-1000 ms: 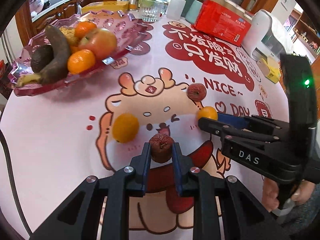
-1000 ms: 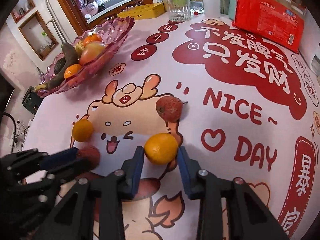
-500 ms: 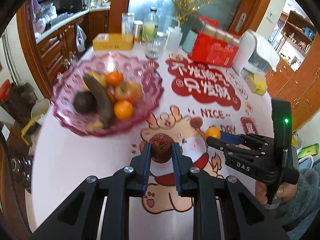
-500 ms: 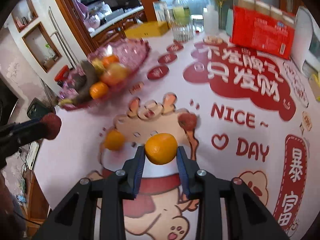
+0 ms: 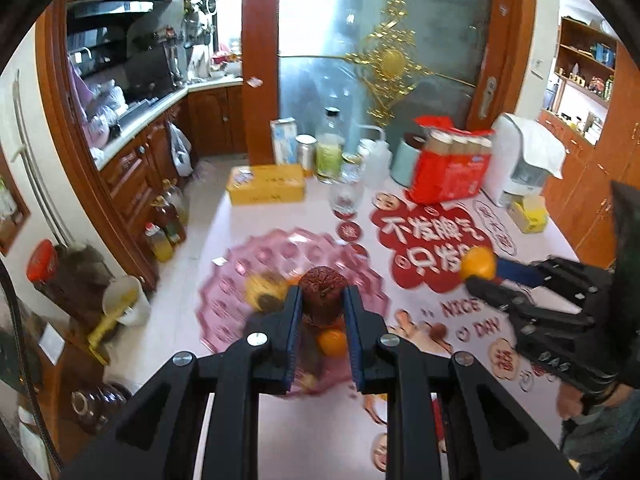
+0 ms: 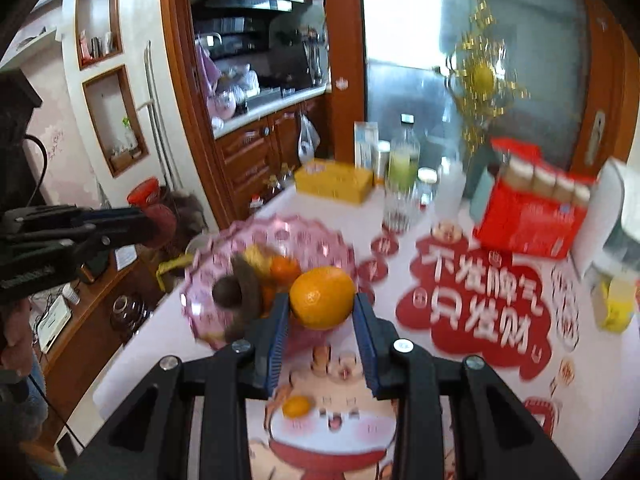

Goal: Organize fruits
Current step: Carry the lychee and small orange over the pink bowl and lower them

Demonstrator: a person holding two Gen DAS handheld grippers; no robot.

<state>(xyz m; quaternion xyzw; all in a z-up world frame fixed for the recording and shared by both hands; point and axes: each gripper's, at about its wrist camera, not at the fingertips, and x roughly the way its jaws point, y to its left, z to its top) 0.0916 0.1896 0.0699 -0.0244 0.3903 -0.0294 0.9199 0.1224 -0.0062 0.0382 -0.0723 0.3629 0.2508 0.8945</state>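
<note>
My left gripper (image 5: pixel 322 304) is shut on a wrinkled dark red fruit (image 5: pixel 323 293) and holds it high above the pink glass fruit bowl (image 5: pixel 248 280). My right gripper (image 6: pixel 322 312) is shut on an orange (image 6: pixel 322 297), raised above the table near the bowl (image 6: pixel 320 240). The bowl holds a dark banana (image 6: pixel 246 280), an avocado (image 6: pixel 227 293) and oranges (image 6: pixel 285 267). One small orange (image 6: pixel 296 405) lies on the tablecloth below. A dark red fruit (image 5: pixel 439 330) also lies on the cloth. Each gripper shows in the other's view: the right one (image 5: pixel 480 270), the left one (image 6: pixel 160 220).
At the table's far end stand a yellow box (image 5: pixel 265 189), a glass (image 5: pixel 346 197), bottles (image 5: pixel 330 152), a red package (image 5: pixel 450 166) and a white appliance (image 5: pixel 520 160). Wooden cabinets (image 5: pixel 132 168) and floor clutter lie to the left of the table.
Both grippers have risen high off the table with their fruits and moved left toward the bowl. The left one now hangs over the bowl.
</note>
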